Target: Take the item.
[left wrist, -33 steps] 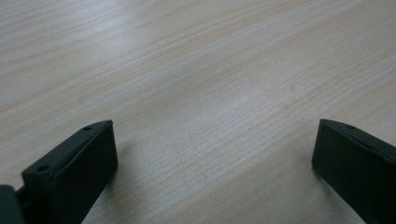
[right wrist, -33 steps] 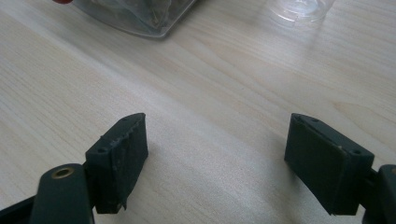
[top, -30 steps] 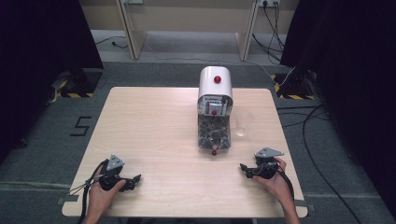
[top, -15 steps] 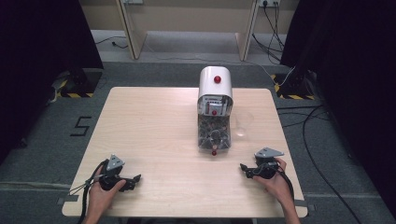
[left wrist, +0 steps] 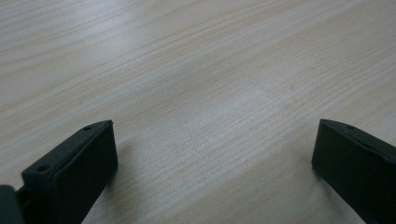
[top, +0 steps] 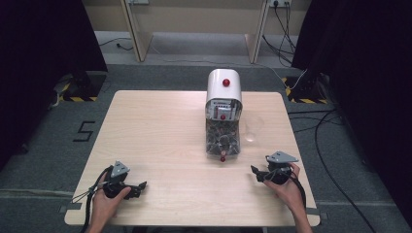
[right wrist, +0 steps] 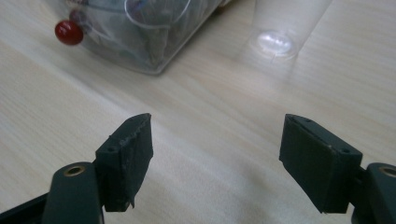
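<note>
Right gripper [top: 260,173]: resting at the near right of the table [top: 160,126], held in the person's right hand [top: 286,187]; its jaws are standing wide apart with nothing between them, as the right gripper view is showing.
Left gripper [top: 138,185]: lying at the near left corner in the left hand [top: 108,198], jaws likewise spread and gripping nothing, only bare wood grain ahead of it.
Nearest things: a clear plastic cup [top: 253,127] is standing upright just right of the dispenser [top: 224,110], which is sitting mid-table toward the far side; both are lying ahead of the right gripper, well apart from the left.
Step in hand: judging by the pose, the right gripper is lining up for the cup, though no reach is under way.
Doing it well: the cup looks thin and light, so the jaws should be closing gently around its wall, low and square, or it is likely to buckle or skid; the approach should be keeping clear of the red knob [right wrist: 69,32] jutting from the dispenser's near end.
Cup contents: appearing empty; light is glinting off its bare bottom [right wrist: 274,43].
Dispenser contents: its clear lower chamber [top: 222,139] is holding a dark, mixed fill of small pieces, too blurred to identify; the white upper housing is hiding whatever is inside.
</note>
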Demonstrator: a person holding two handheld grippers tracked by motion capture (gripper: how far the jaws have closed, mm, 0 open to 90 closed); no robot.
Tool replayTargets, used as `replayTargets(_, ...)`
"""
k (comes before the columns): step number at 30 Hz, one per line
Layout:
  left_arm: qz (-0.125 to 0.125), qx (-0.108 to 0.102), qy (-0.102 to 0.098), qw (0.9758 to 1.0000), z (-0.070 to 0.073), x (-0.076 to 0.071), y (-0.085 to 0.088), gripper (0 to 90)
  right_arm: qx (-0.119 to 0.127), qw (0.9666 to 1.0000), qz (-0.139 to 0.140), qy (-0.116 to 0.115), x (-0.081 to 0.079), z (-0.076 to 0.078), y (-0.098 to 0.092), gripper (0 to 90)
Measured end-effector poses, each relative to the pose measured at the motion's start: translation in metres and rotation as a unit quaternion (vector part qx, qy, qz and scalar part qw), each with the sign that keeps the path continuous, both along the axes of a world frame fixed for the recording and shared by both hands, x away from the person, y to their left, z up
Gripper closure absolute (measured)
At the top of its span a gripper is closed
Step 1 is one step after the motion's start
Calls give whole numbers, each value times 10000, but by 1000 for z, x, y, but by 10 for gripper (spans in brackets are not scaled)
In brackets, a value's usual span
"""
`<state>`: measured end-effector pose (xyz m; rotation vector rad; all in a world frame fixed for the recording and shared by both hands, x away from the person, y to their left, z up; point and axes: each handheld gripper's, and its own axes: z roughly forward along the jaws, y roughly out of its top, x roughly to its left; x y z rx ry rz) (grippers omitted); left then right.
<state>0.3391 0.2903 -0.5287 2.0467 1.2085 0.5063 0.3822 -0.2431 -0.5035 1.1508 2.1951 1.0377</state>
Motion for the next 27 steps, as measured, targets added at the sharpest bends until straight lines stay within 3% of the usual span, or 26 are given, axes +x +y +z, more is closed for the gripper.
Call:
replayTargets(14, -1, 1, 0, 10000, 0, 0, 0, 0, 236, 9984, 127, -496, 2, 27, 21, 315)
replayTargets(27, 1, -1, 1, 10000, 0, 0, 0, 0, 236, 9968, 388, -665, 7, 37, 40, 417)
